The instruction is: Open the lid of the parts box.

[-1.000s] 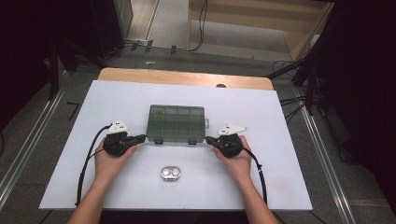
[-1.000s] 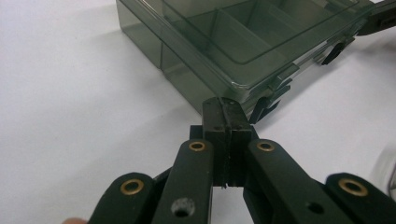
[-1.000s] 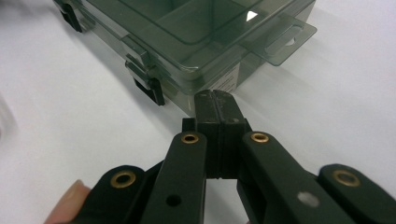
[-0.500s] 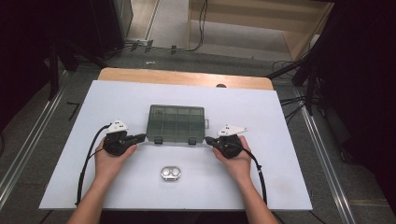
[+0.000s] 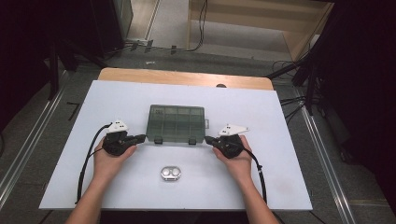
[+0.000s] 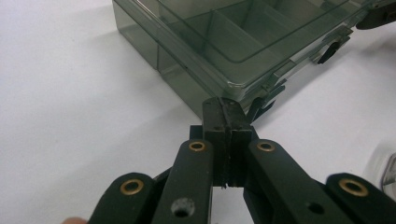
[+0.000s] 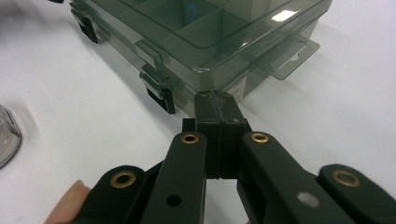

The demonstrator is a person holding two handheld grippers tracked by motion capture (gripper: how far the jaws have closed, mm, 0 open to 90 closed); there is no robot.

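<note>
A smoky, see-through compartment box (image 5: 176,123) lies flat at the middle of the white bench (image 5: 280,186), lid down, both front latches (image 7: 159,91) seemingly fastened. It looks like thin, rigid plastic: light, smooth and likely to skid when pushed, with latch tabs that could snap if forced. The firm places to take hold are probably the short end walls or the front corners. The left hand-held gripper (image 5: 140,138) rests at the box's near-left corner, the right hand-held gripper (image 5: 208,139) at its near-right corner; both have their jaws fully together, gripping nothing. A small clear container (image 5: 170,173) sits nearer the person than the box.
</note>
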